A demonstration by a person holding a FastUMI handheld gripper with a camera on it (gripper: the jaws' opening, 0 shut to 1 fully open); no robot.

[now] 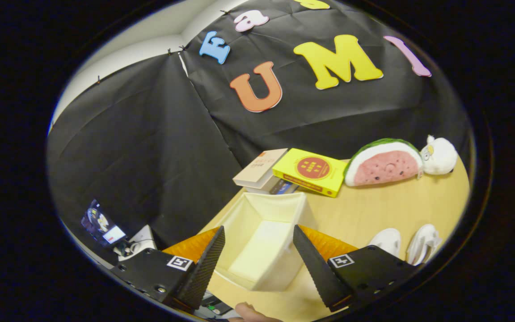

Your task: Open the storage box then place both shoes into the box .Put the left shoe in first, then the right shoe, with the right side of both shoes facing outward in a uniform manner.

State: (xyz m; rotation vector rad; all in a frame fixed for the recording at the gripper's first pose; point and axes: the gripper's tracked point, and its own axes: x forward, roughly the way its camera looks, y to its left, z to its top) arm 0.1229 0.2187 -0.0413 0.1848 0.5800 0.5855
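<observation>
The cream storage box (264, 210) stands on the wooden table with its top open and its inside empty; a dark lid or flap is not visible. It sits between and just beyond my fingers. My gripper (262, 264) hangs above the box's near side, open, with nothing between the fingers. Two white shoes (407, 243) lie side by side on the table to the right of the box, partly hidden behind the right finger's mount.
Beyond the box lie stacked books, a beige one (262, 167) and a yellow one (311, 172). A watermelon plush (385, 163) and a white plush toy (438, 156) rest further right. A small screen (103, 228) stands off the table's left edge. A fingertip (251, 313) shows below.
</observation>
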